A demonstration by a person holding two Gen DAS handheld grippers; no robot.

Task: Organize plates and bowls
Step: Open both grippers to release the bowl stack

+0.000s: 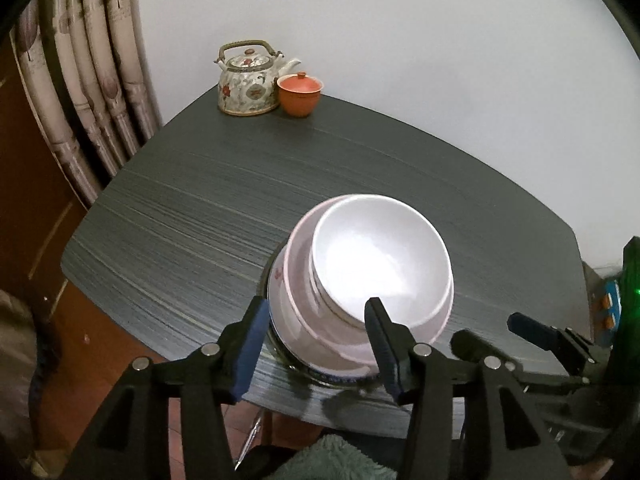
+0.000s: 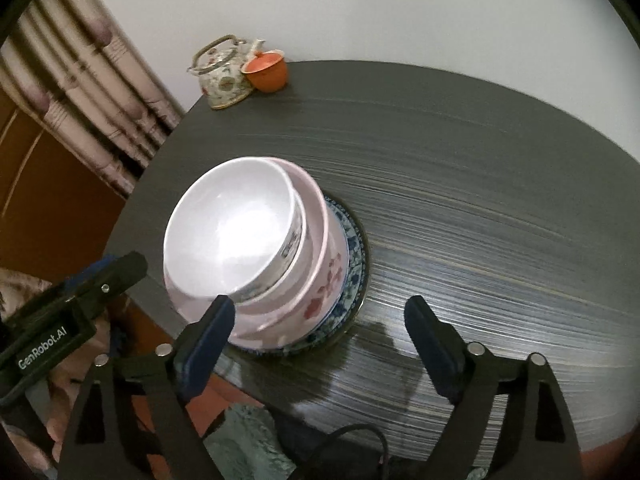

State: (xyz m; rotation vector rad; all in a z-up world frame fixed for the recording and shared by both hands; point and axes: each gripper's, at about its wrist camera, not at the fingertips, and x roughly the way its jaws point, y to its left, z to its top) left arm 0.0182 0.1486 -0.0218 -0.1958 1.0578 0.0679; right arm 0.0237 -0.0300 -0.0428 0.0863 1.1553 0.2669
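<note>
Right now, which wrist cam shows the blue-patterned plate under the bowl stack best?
The right wrist view. There the blue-patterned plate shows a long arc of rim beside the pink floral bowl. In the left wrist view the same plate is only a thin sliver under the stack, partly behind the left gripper, whose jaws stand open.

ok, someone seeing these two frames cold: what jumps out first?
The stack of dishes near the table's near edge: a white bowl nested in a pink flowered bowl, on a blue-patterned plate. Both claws stand open just short of it, the left claw framing its near side and the right claw with only one finger in front of it. At the far corner a flowered teapot stands beside an orange lidded cup.
</note>
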